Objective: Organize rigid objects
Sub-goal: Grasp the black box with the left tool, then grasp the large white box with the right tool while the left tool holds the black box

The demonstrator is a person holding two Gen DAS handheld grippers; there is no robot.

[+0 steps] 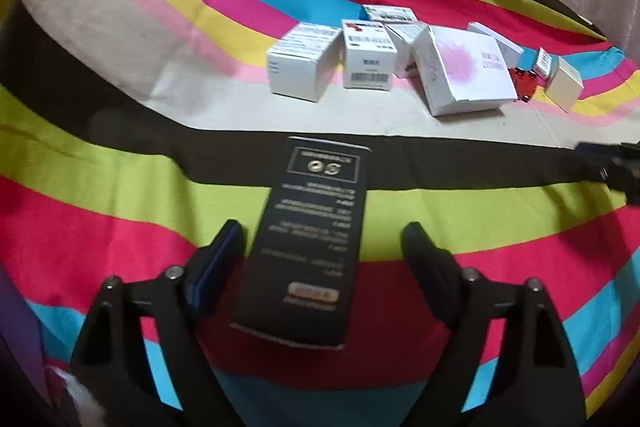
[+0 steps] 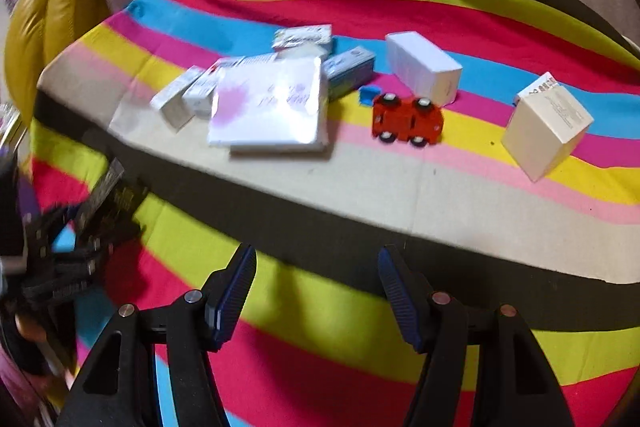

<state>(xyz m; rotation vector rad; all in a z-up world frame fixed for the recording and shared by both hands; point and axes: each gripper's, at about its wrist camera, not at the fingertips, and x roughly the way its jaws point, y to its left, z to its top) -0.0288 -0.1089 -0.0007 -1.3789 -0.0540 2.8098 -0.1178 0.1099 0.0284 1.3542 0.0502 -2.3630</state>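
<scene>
Two grippers are working over a bed or table covered by a brightly striped cloth (image 1: 100, 227). One black box (image 1: 308, 267) with gold print is lying between the fingers of the left gripper (image 1: 322, 227), its long axis pointing straight ahead along the fingers, away from the camera. The jaws are standing wide, clearly wider than the box: the left finger is sitting just beside the box's edge, while a visible gap is showing on the right side. Motion blur is making it hard to say whether the box is resting on the cloth or being lightly propped. The left hand is by far the nearer to this box. The right gripper (image 2: 316, 255) is hovering with its jaws spread and nothing between them, facing the far clutter. Ahead, roughly seven pale boxes are lying scattered; the count is uncertain because several are overlapping. The biggest is one flat white box with a pink splash (image 2: 268, 103), sitting in a tight cluster of smaller white boxes to the left. One cream box (image 2: 548, 123) is standing apart on the right. One red toy car (image 2: 406, 121) is sitting between the cluster and the cream box, nearer the right gripper.
</scene>
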